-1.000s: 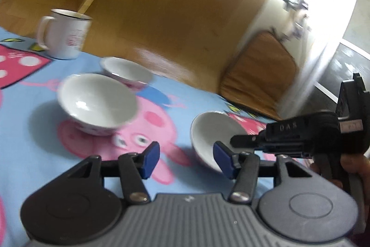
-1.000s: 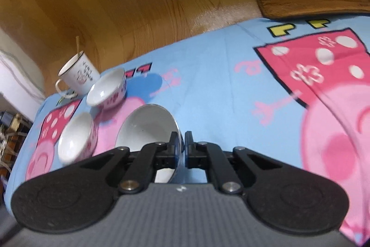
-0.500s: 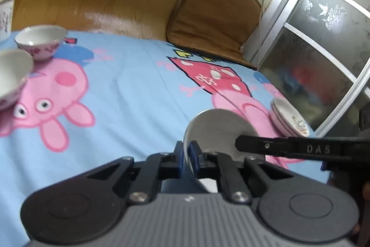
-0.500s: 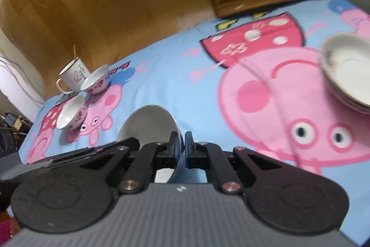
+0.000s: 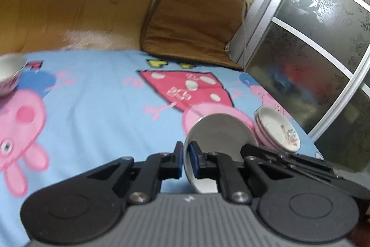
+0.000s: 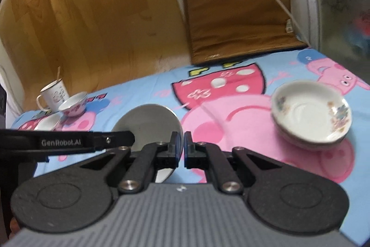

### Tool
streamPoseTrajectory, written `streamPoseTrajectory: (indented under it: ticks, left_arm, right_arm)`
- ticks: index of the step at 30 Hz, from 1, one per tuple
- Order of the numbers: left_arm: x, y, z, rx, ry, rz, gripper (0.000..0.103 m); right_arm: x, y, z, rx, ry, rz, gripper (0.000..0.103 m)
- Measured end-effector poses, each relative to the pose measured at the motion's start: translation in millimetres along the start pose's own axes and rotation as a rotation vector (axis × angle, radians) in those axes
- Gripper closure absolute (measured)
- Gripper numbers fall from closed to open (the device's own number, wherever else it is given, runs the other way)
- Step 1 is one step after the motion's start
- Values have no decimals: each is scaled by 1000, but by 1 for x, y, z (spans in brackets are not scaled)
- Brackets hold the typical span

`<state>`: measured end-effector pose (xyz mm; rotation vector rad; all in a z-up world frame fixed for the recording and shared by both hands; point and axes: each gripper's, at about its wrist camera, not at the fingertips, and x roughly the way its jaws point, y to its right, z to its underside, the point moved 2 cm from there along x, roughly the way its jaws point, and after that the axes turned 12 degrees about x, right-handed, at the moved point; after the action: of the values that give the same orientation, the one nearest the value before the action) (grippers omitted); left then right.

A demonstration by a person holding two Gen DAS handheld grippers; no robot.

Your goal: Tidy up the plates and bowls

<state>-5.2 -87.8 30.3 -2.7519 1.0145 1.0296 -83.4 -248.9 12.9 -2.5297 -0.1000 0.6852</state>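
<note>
Both tools have swung right since a second ago: the mug and small bowls have slid to the left edge of view and the stacked dishes have come in on the right; left tool has also gone from spread to pinched. Left tool (image 5: pixel 186 160) is clamped on the rim of the steel bowl (image 5: pixel 222 131), one blue pad inside the wall, one outside. Right tool (image 6: pixel 184 151) pinches the same bowl (image 6: pixel 148 118) on its opposite rim. Bowl sits tilted on edge between the two tools, above the blue cartoon-pig sheet (image 6: pixel 143 87), not resting flat. Stacked floral dishes (image 6: pixel 311 111) lie on the sheet to the right of the bowl, near but apart from it; in the left view they (image 5: pixel 277 131) show just behind its right edge. Far left: white mug (image 6: pixel 53 94) with a stick in it, two small patterned bowls (image 6: pixel 74 104) beside it. Brown cushion (image 6: pixel 235 15) leans against the wall behind.
</note>
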Motion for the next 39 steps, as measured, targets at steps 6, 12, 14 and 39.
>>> streamPoseTrajectory:
  ticks: [6,12,14,39]
  left_arm:
    - [31,17,-27,50,-6,15,95]
    - [70,25,-51,67,-24,19,94]
    - [83,24,-59,63,-29,17,94]
    - [144,21,-76,26,-88,15,90]
  right_arm:
    - [12,22,-24,14,43,42,97]
    - [32,43,-51,22,59,72,96]
    - [43,50,-61,21,51,80,96]
    - [96,82,-86,-10,-15,164,89]
